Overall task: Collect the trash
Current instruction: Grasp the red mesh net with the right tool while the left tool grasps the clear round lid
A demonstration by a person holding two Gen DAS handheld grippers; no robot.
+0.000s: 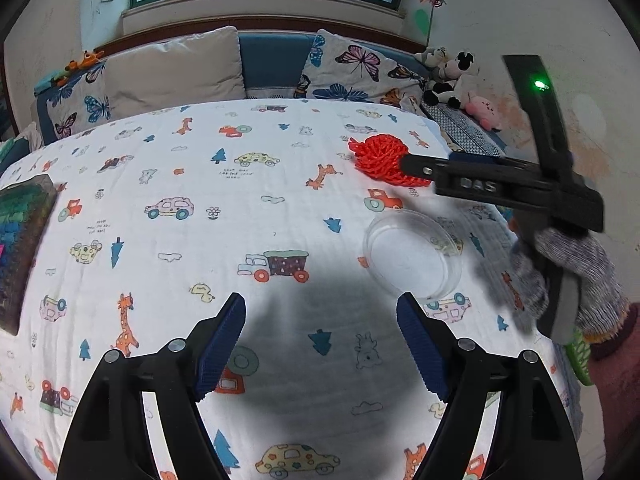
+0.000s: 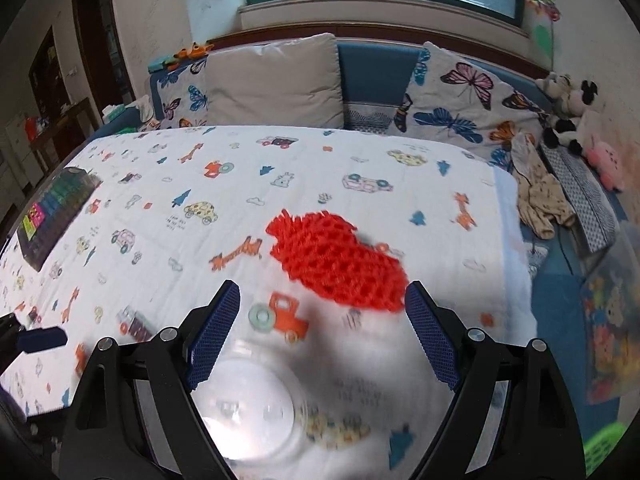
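Observation:
A red foam fruit net (image 2: 336, 260) lies on the printed bedsheet (image 2: 280, 168), just ahead of my open right gripper (image 2: 322, 336), nearer its right finger. In the left wrist view the net (image 1: 380, 156) sits at the right, with the right gripper (image 1: 416, 168) reaching to it from the right. A clear plastic lid (image 1: 412, 258) lies on the sheet ahead and right of my open, empty left gripper (image 1: 320, 344). The lid (image 2: 248, 404) also shows under the right gripper's left finger.
A dark box (image 1: 20, 240) lies on the sheet at the left (image 2: 56, 212). Pillows (image 2: 276, 80) and stuffed toys (image 2: 572, 120) line the headboard. The bed's right edge drops to a blue floor with clothes (image 2: 540, 200) and a green basket (image 2: 604, 444).

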